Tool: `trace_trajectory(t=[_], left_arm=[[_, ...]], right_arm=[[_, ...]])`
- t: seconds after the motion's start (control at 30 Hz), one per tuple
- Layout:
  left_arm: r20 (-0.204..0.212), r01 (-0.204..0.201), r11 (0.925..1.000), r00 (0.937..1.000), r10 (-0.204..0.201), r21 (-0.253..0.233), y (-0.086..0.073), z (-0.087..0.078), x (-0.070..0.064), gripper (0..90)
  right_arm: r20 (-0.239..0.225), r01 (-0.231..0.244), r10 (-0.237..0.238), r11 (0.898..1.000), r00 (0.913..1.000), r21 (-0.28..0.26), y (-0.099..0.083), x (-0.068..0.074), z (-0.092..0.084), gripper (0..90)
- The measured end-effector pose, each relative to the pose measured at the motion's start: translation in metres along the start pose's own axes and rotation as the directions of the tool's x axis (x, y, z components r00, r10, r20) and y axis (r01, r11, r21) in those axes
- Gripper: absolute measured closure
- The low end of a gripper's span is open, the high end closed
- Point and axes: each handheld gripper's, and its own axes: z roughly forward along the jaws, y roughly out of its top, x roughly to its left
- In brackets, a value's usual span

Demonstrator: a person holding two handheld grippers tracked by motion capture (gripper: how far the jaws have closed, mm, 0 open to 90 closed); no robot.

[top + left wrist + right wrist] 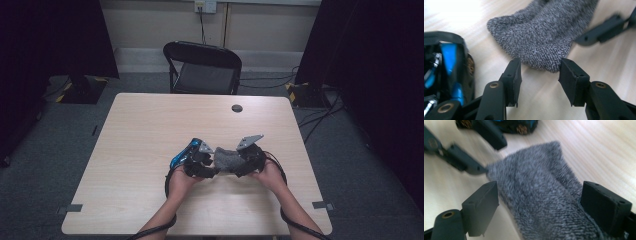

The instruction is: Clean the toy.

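Note:
A grey knitted sock (227, 159) lies on the light wooden table (150, 130), stretched between my two grippers. My right gripper (540, 187) is shut on the sock (541, 202): the fabric fills the gap between its pads and lifts off the table at that end. My left gripper (540, 66) is open, and the sock's rounded end (541, 37) hangs just past its pad tips without being pinched. In the high view the left gripper (212, 169) and the right gripper (239, 167) face each other across the sock, each in a hand.
A black folding chair (202, 67) stands behind the table's far edge. A small dark round cap (237, 108) sits in the tabletop near that edge. Dark curtains hang on both sides. Cables trail from both grippers along the forearms.

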Motion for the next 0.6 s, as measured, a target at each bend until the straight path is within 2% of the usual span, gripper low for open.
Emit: trace_trajectory(t=[0.07, 0.17, 0.27, 0.33, 0.43, 0.6], left_arm=[[-0.005, 0.009, 1.0000, 0.9999, -0.009, -0.002, 0.002, 0.001, 0.002, 52.2], [0.000, 0.008, 1.0000, 1.0000, -0.008, -0.004, 0.004, -0.002, 0.005, 52.1], [0.000, -0.001, 0.9998, 1.0000, 0.001, -0.021, 0.006, -0.013, 0.009, 51.2], [-0.008, -0.005, 0.9995, 1.0000, 0.005, -0.031, 0.007, -0.022, 0.013, 50.0], [-0.039, -0.011, 0.9995, 0.9992, 0.010, -0.030, 0.008, -0.035, 0.022, 47.6], [-0.090, 0.009, 0.9995, 0.9959, -0.011, -0.031, 0.002, -0.050, 0.043, 38.8]], right_arm=[[0.004, 0.010, -0.010, 1.000, 0.9999, 0.010, -0.003, -0.002, 0.004, 15.5], [0.001, 0.005, -0.005, 1.000, 1.0000, 0.005, -0.005, -0.006, 0.007, 23.1], [-0.024, -0.007, 0.007, 1.000, 0.9997, -0.010, -0.007, -0.012, 0.004, 28.4], [-0.023, -0.015, 0.014, 1.000, 0.9996, -0.024, -0.006, -0.015, 0.000, 30.2], [-0.002, -0.025, 0.025, 1.000, 0.9997, -0.012, -0.005, -0.019, -0.001, 31.8], [-0.020, -0.063, 0.062, 0.998, 0.9979, -0.029, -0.003, -0.021, 0.002, 30.5]])
